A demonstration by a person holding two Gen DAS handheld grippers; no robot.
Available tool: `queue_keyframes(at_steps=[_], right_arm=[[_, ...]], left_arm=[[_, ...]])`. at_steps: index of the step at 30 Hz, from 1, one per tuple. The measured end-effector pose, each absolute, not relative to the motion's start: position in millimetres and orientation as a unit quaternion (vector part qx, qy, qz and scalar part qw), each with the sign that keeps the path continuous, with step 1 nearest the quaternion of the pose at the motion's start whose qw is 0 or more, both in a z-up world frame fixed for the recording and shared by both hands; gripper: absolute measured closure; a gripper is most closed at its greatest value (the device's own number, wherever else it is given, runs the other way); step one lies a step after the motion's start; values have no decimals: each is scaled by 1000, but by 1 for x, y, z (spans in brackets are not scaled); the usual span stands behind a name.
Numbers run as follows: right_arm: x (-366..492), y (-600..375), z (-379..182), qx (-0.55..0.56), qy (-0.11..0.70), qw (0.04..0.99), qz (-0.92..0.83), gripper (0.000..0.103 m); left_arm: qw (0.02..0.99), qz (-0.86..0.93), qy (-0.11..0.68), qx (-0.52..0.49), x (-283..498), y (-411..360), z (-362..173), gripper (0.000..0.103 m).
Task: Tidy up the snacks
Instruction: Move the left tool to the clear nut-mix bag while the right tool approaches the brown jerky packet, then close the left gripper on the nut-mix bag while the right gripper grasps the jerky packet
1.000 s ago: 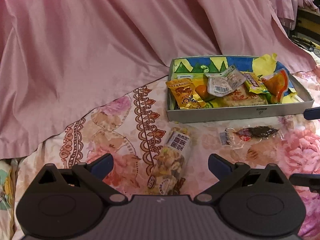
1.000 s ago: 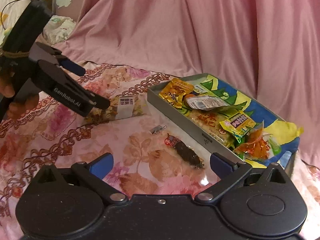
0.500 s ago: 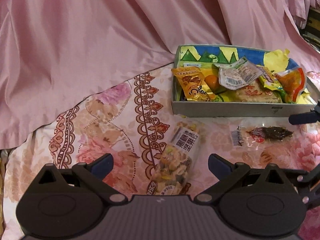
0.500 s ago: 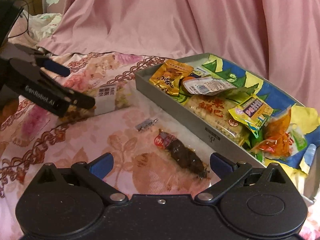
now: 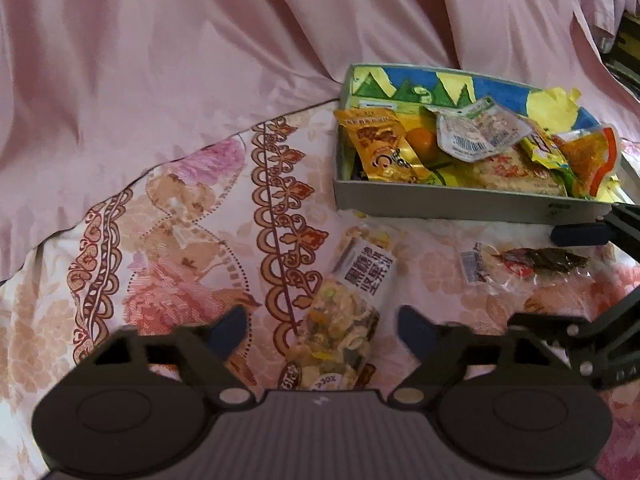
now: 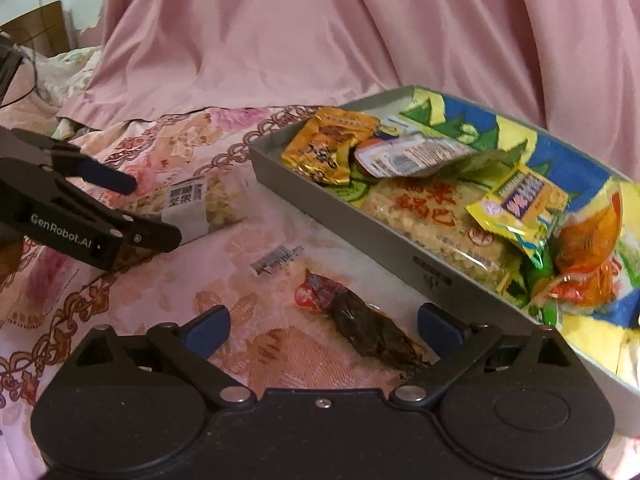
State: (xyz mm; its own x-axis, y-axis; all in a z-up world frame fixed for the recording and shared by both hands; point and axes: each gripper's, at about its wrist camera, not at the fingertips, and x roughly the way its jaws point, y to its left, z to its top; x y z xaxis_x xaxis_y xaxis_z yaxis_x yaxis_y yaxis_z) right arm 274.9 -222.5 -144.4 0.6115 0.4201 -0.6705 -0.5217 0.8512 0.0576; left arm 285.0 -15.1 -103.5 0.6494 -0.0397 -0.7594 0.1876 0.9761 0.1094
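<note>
A clear nut-mix packet point(image 5: 344, 308) lies on the floral bedsheet, its near end between the open fingers of my left gripper point(image 5: 322, 330). It also shows in the right wrist view point(image 6: 200, 204). A clear packet with a dark dried snack point(image 6: 360, 320) lies between the open fingers of my right gripper point(image 6: 324, 330); it also shows in the left wrist view point(image 5: 532, 262). A grey box point(image 5: 440, 204) holds several snack packets; it also shows in the right wrist view point(image 6: 304, 196). Neither gripper holds anything.
Pink draped cloth point(image 5: 200, 60) rises behind the bedsheet and the box. The box stands just beyond both loose packets. The left gripper point(image 6: 132, 212) shows at the left of the right wrist view, and a right finger point(image 5: 580, 234) at the left view's right edge.
Both grippers have moved forward and down. The nut-mix packet now lies between the left fingers and the dark snack packet between the right fingers. Nothing was grasped.
</note>
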Motion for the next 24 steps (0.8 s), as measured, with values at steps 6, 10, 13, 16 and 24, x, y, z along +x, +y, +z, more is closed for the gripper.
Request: queue_keyframes(at_steps=[6,10,13,16,24], right_arm=[[267,-223,-140,-83,361,895,246,31],[250,-216,-138,-100,375,887,248,38],[235,-207,-134,-117,384,881,248,41],[219,-199,-132,-124,397,875,249,42],[204,-187,-131,-131,392,876,248,23]], left_arm=[[890,-86,440,80,284,-18,-103,50],[876,-90,472,47,284,-16,-103,55],[862,-93,499,8,282,-10,-106,60],[854,-96,512,-13,276,-6,-107,61],[860,-94,501,-14,272,-5,-102,47]])
